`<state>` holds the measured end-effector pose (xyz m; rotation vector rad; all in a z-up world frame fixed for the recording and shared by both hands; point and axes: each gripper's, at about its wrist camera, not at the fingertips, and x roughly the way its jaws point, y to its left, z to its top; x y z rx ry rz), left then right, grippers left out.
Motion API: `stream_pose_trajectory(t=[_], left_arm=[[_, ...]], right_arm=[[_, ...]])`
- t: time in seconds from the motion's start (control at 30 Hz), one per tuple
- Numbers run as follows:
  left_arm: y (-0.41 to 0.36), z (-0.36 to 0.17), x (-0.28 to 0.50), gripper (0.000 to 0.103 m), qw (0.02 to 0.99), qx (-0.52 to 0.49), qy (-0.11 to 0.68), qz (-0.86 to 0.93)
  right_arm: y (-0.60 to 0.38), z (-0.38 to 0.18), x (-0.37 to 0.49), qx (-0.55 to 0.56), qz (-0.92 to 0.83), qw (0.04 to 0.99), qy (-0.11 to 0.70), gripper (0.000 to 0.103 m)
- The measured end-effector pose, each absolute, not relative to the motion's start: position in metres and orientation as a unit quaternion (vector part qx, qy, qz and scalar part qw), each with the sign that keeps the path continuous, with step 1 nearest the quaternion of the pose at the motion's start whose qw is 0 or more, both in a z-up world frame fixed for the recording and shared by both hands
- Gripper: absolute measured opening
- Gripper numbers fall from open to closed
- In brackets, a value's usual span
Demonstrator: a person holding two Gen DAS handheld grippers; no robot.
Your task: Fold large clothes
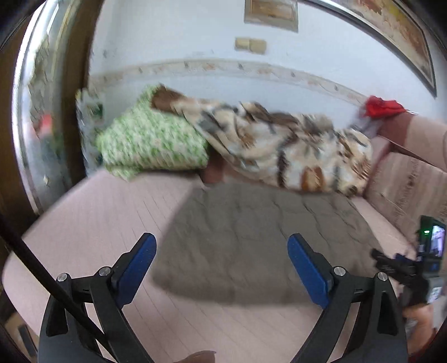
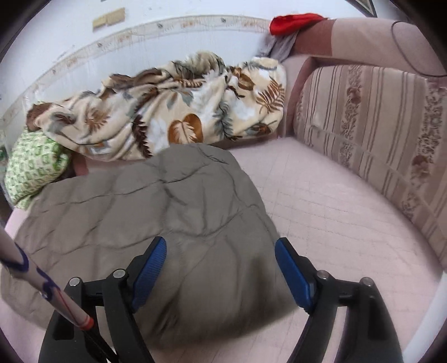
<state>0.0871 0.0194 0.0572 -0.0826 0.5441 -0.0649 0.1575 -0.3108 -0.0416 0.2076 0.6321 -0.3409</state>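
Note:
A grey-brown quilted jacket (image 1: 251,240) lies folded into a compact block on the pink sofa seat (image 1: 92,217). My left gripper (image 1: 222,251) hovers above its near left edge, jaws wide open, nothing between the blue pads (image 1: 139,268). In the right wrist view the same jacket (image 2: 156,217) fills the middle. My right gripper (image 2: 220,257) stands open just over the jacket's near right corner, and its pads (image 2: 151,268) do not press on the cloth. The other gripper and the hand holding it (image 1: 413,276) show at the right edge of the left wrist view.
A leaf-patterned blanket (image 2: 173,109) lies bunched along the wall behind the jacket. A green-and-white cushion (image 1: 151,139) sits at the far left. A red cloth (image 2: 293,22) lies on the armrest. The striped sofa back (image 2: 371,134) bounds the right side.

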Motion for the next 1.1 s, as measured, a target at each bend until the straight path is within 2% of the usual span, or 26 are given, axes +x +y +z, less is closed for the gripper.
stream_pose_trajectory(t=[0.13,0.3,0.53,1.1], left_arm=[[0.009,0.029,0.063,0.094,0.934,-0.054,0.348,-0.055],[-0.011,0.01,0.021,0.094,0.928,-0.002,0.369,-0.04],[-0.019,-0.015,-0.011,0.094,0.902,-0.011,0.427,-0.057],[-0.01,-0.026,-0.04,0.094,0.894,-0.015,0.446,-0.024]], right_arm=[[-0.285,-0.054,0.117,0.097,-0.165,0.919,0.344,0.085],[-0.27,-0.074,0.063,0.108,-0.151,0.902,0.389,0.085],[-0.244,-0.088,-0.011,0.084,-0.154,0.897,0.405,0.085],[-0.198,-0.082,-0.043,0.018,-0.151,0.905,0.398,0.086]])
